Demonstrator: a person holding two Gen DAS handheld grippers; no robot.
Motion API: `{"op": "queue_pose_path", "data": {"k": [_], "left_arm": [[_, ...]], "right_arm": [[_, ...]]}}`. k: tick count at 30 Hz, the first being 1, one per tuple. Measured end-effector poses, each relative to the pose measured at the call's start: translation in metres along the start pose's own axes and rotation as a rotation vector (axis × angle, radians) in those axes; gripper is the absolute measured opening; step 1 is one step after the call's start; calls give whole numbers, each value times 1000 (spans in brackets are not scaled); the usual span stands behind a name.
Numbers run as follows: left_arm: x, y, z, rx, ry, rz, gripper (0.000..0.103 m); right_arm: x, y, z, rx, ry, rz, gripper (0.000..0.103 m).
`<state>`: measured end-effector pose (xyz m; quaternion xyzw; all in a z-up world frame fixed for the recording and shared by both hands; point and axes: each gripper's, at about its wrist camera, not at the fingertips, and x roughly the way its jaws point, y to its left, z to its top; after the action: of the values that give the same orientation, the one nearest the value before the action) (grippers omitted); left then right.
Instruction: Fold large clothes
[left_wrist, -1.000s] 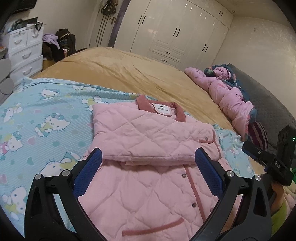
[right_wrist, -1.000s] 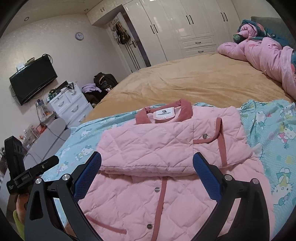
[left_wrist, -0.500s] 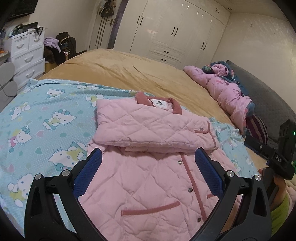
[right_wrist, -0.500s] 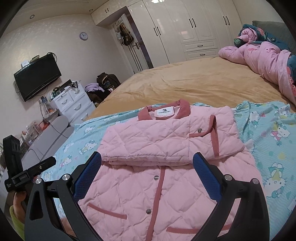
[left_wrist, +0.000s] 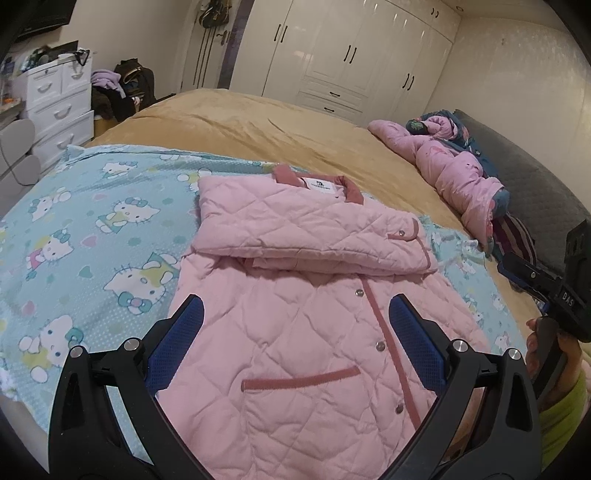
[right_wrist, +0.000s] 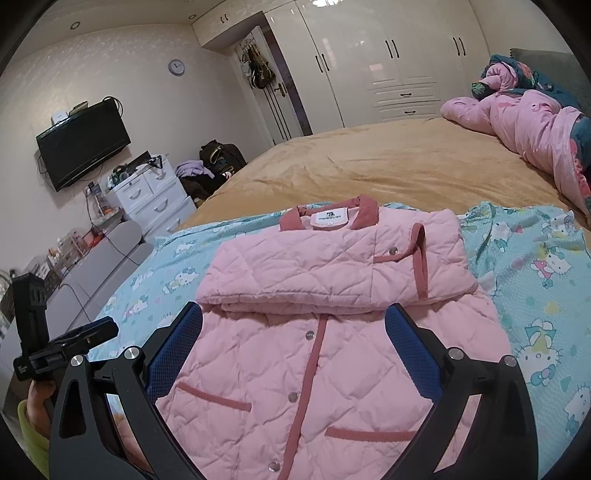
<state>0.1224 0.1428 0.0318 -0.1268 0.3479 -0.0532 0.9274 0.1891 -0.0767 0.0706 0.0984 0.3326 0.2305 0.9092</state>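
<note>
Presently, findings per item:

Garment: a pink quilted jacket is lying buttoned-side up across the centre of both frames, its sleeves folded over the chest in a flat band below the collar.

Trim: dark-pink piping, pocket welts and a row of snap buttons are showing down the jacket's lower half.

Support: the jacket is resting on a light-blue cartoon-cat blanket, which is covering the near part of a bed with a tan bedspread.

Left gripper: it is hovering at the bottom of its frame above the jacket's lower half; its blue-padded fingers are standing wide apart, holding nothing.

Right gripper: it is sitting at the bottom of its frame over the same lower half, its fingers likewise spread wide with no fabric between them.

Cross-view: each gripper is appearing at the edge of the other's frame, the right one at the right edge of the left view, the left one at the lower left of the right view.

Surroundings: a pink bundled quilt is lying at the upper right, white wardrobes are standing along the top, a white drawer unit is standing at the left, and a wall television is hanging at the upper left.
</note>
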Motion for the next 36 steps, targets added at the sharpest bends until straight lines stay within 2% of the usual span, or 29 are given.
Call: {"op": "queue_pose_path", "data": {"k": [20,36], "left_arm": [[-8,-9,-34,-12,50,8,94],[-7,-7,-71,-1,121,72,94]], "right_arm": [[-15,-19,-41,3,67,3,99],[-29,-41,-71,4,116,-16,99]]}}
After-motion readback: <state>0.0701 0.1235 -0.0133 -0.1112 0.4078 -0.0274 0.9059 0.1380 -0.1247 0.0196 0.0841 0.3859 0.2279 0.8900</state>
